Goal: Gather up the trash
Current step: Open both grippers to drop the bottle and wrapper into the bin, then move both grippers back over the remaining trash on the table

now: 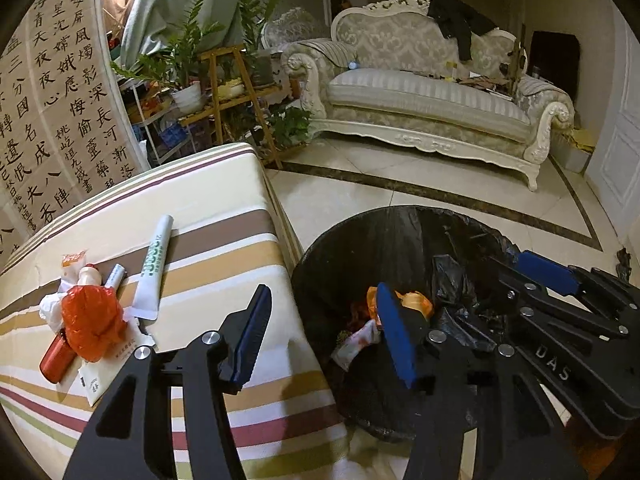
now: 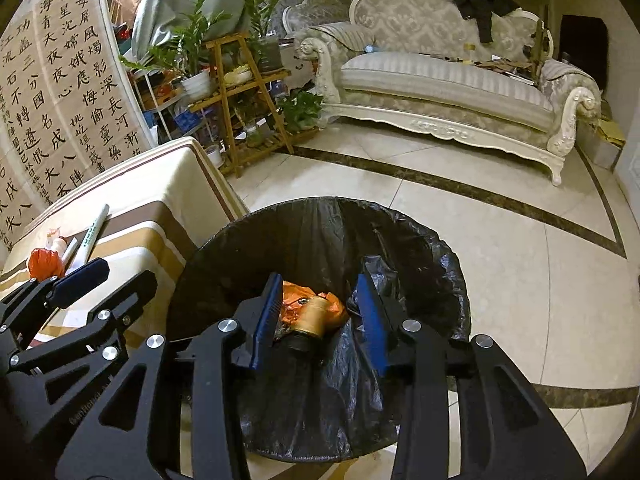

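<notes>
A black-lined trash bin stands on the floor beside a striped table. It holds an orange bag and other scraps. Trash lies on the table: a red bag, a white tube, a red can, a small bottle and paper wrappers. My left gripper is open and empty, between the table edge and the bin. My right gripper is open over the bin, above the orange bag, and also shows in the left wrist view.
An ornate sofa stands across the tiled floor. A wooden plant stand with potted plants is behind the table. A calligraphy panel covers the left wall. The bin also shows in the right wrist view.
</notes>
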The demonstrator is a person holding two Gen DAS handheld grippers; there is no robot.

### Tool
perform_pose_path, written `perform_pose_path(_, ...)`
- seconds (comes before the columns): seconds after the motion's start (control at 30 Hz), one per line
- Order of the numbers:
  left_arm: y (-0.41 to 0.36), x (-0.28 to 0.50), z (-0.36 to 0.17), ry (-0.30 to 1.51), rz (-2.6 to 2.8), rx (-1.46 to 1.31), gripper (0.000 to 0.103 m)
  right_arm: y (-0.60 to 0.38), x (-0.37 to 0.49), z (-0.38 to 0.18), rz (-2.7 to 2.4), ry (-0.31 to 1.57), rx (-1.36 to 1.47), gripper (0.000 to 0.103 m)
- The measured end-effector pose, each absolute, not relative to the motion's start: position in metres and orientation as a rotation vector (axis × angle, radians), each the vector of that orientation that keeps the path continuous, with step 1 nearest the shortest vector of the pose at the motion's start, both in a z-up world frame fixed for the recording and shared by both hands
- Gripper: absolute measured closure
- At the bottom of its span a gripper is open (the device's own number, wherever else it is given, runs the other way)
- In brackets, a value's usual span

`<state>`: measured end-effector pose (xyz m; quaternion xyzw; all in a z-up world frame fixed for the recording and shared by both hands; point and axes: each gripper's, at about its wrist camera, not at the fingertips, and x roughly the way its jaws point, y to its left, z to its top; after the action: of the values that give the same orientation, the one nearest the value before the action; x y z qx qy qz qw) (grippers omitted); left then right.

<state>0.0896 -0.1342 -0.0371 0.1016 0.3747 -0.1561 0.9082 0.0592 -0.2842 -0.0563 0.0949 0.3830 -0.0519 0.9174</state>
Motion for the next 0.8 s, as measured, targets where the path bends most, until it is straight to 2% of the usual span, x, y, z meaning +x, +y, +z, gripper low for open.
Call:
perform_pose_path(0.1,-0.132,0.086,-0.036,0.768,-0.313,0.207,0.040,-0.285,0.057,-0.053,-0.110,0.783,0.198,0.056)
perform_pose_path(0.2,-0.127,0.083,-0.033,0.767,-0.304,0.201,0.034,-0.283,0.053,-0.050,-0.112,0.774,0.196,0.055)
perform_pose_path(0.67,-0.071,0.065,-0.017,0.740,-0.209,0.148,0.031,-0.249,0.043,-0.038,-0.036,0.766,0.182,0.052)
perform_pose_path(0.8,-0.046,0.061,-0.013,0.735,-0.164,0.128,0.030,-0.228,0.044,-0.032,0.010,0.762,0.165,0.045)
